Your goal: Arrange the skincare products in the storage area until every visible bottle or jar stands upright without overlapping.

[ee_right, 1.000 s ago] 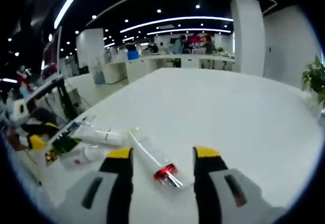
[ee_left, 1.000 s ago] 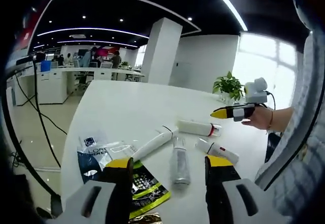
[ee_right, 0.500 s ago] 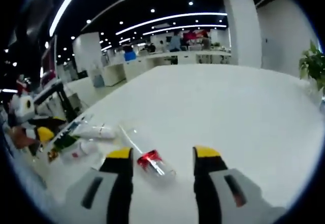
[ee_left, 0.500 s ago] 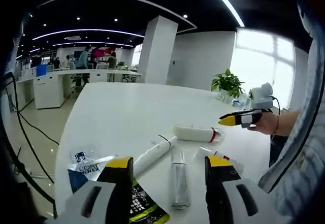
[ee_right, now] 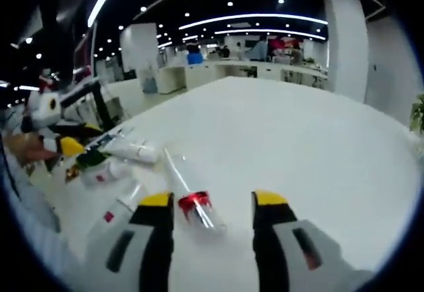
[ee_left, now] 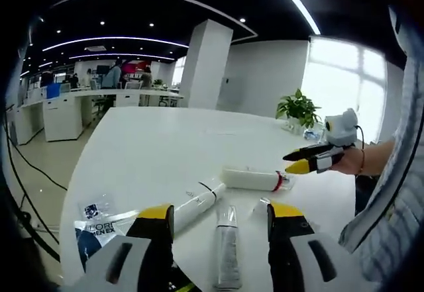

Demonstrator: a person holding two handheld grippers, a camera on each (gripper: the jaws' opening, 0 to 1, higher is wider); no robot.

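Skincare products lying flat on a white tabletop [ee_left: 165, 140]. A red-collared bottle [ee_left: 255, 179] lies on its side toward the middle of the tabletop; in the right gripper view the same bottle [ee_right: 192, 202] lies between the jaws of the right gripper [ee_right: 213, 202], which stand wide apart and touch nothing. A long white tube [ee_left: 195, 202] lies beside it, and a clear tube [ee_left: 226, 245] lies between the wide-set, empty jaws of the left gripper [ee_left: 220, 214]. A small white bottle with a red mark [ee_left: 262, 206] lies just beside the left gripper's right jaw. A dark printed sachet [ee_left: 99, 229] rests near the tabletop's near left edge. The far half of the tabletop is bare, leaving open room toward its far edge, where a potted plant [ee_left: 298, 110] stands. Compared with half a second ago, the right gripper [ee_left: 306, 160] appears lower and nearer the red-collared bottle in the left gripper view, and the left view has tilted, so the sachet sits lower in it.
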